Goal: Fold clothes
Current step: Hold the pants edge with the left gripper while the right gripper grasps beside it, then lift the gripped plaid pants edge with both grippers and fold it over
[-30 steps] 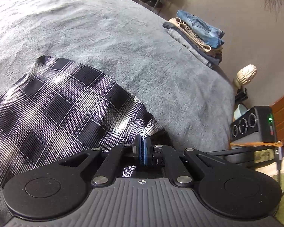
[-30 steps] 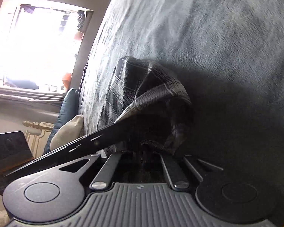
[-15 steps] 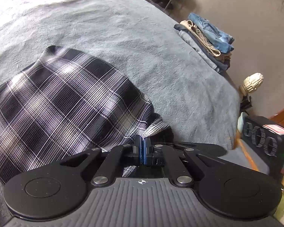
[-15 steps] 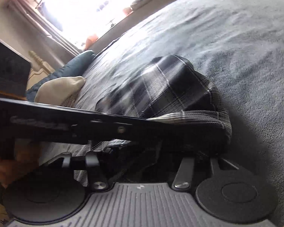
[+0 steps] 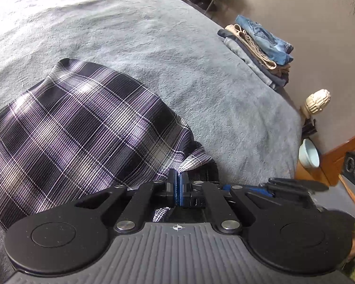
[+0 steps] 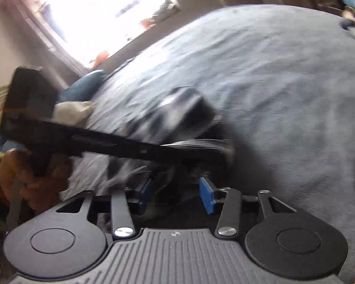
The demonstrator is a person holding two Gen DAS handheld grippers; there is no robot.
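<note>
Left gripper (image 5: 178, 185) pinches the plaid garment (image 5: 82, 132); right gripper (image 6: 176, 193), jaws just closing partway, grips nothing.

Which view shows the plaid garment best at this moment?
The left wrist view: the plaid garment lies sharp and well lit on the blanket. The right wrist view shows it only as a dark, motion-blurred mound beyond the left gripper.

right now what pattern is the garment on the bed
Dark navy plaid garment with white lines, clearest in the left wrist view.
</note>
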